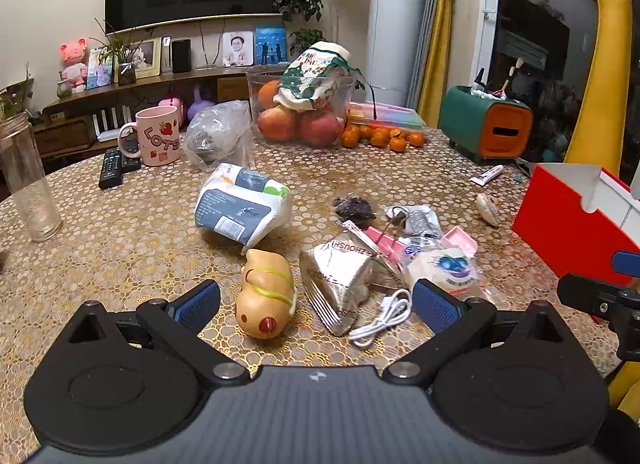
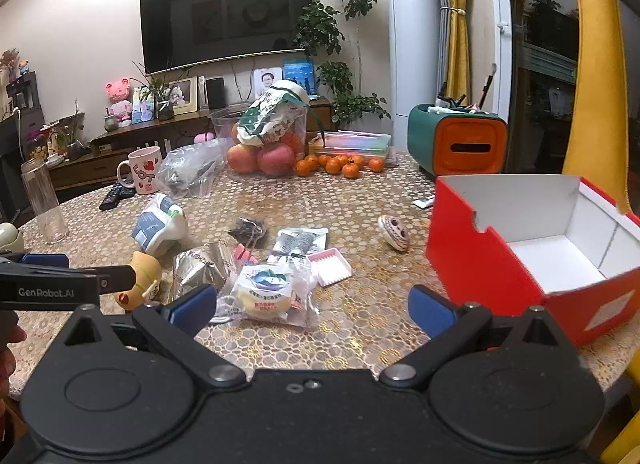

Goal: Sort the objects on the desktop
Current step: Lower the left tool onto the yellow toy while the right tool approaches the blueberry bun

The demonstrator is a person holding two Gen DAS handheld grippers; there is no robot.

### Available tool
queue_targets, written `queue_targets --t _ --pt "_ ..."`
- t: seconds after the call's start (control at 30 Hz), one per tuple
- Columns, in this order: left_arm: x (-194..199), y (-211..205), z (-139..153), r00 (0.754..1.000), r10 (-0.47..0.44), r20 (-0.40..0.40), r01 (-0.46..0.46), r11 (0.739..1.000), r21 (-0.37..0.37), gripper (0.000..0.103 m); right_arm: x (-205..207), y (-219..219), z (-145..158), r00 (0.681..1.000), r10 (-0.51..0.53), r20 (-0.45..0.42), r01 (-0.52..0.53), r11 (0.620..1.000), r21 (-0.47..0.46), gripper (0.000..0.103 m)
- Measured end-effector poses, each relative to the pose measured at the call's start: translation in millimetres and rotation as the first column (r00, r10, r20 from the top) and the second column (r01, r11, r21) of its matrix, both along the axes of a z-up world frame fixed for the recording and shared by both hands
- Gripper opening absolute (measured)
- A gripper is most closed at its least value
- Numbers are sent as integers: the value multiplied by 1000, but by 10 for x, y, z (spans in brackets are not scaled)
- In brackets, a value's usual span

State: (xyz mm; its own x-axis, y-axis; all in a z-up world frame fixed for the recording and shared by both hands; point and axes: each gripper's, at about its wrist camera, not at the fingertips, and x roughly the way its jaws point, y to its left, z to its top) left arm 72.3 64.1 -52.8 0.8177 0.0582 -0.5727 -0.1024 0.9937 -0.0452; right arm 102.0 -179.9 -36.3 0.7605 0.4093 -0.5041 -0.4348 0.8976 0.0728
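Two grippers hover low over the gold-patterned round worktop (image 1: 120, 232), facing a loose heap of small objects waiting to be sorted. The open red cardboard box with white lining (image 2: 532, 248) stands empty at the right edge, probably as the receptacle. The left gripper (image 1: 316, 300), jaws wide and empty, frames the tan plastic chick-shaped toy (image 1: 266, 296). The right gripper (image 2: 312, 308), jaws equally wide, touches nothing, near the clear-wrapped round pastry (image 2: 266, 290).

Pink mug (image 1: 157, 136) bore "LOTS"; silver foil packet (image 1: 340, 278) "ZHOUSHI"; left gripper (image 2: 48, 291) side read "GenRobot.AI".
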Motion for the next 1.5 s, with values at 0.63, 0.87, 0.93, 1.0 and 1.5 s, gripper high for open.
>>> queue_targets --t 0.63,0.87,0.93,1.0,1.5 --pt "477 261 -453 997 55 -50 -55 998 -2 103 487 554 -456 999 27 -45 -29 998 -57 99" --pt "566 344 -566 994 83 -65 -83 997 0 102 639 704 -587 998 24 -63 -29 995 -91 98" --pt "585 360 -593 994 87 -69 -87 996 -2 102 662 741 -609 997 27 -67 -33 994 -103 98" --pt "603 374 -609 994 86 -70 -86 996 -11 101 682 779 -632 997 31 -72 -39 993 -112 97" --pt "673 431 -669 992 90 -92 -96 994 -61 69 808 863 -705 992 34 -123 -45 995 -90 88"
